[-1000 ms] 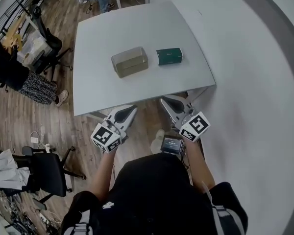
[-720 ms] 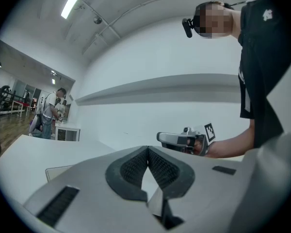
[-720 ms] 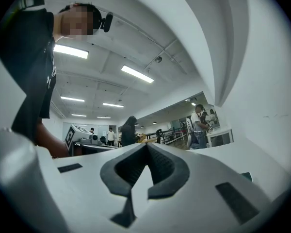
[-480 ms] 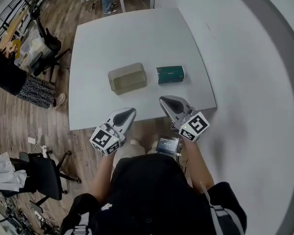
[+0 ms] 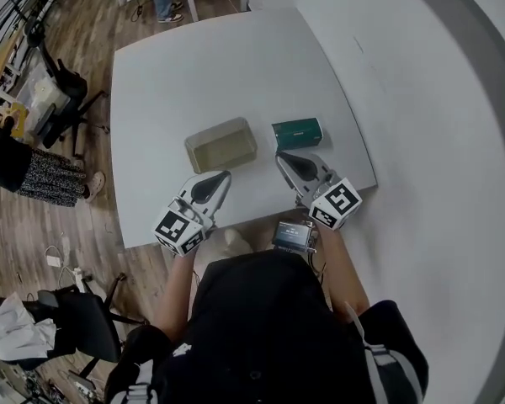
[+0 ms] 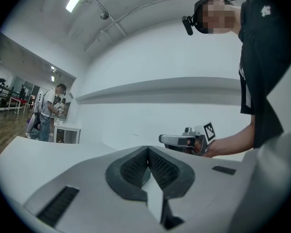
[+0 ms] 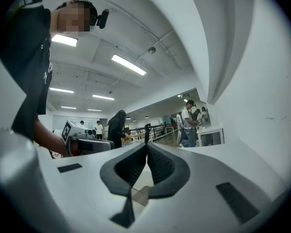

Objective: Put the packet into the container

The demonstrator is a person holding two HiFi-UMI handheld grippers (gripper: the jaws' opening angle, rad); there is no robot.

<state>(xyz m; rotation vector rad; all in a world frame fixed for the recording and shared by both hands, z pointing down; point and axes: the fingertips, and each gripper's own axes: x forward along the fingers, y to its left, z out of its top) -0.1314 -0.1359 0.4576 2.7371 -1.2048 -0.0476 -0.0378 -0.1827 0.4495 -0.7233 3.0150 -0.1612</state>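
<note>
In the last second both tools have come forward from beside the person's body to above the near edge of the worktop (image 5: 219, 74); the head camera has moved in with them, so the things on the worktop sit lower in the head view than before.

The right hand-held gripper (image 5: 283, 157) now has its tip just short of the green packet (image 5: 297, 131), on the packet's near side and not touching it; the left hand-held gripper (image 5: 222, 178) points at the near wall of the container (image 5: 221, 146), also apart from it.

The packet itself has not shifted; it lies flat by the worktop's right edge, just right of the open tan container, with a small gap between the 2; it is outside the container, which looks empty.

In the right gripper view the jaws are pressed together with nothing between them; the left gripper view shows the same for the left one.

So the reach seems nearly over and the grasp not begun; the packet is untouched; as I judge it, the right hand-held gripper is the 1 placed to take it, and its jaws must spread before they can straddle the packet.
</note>
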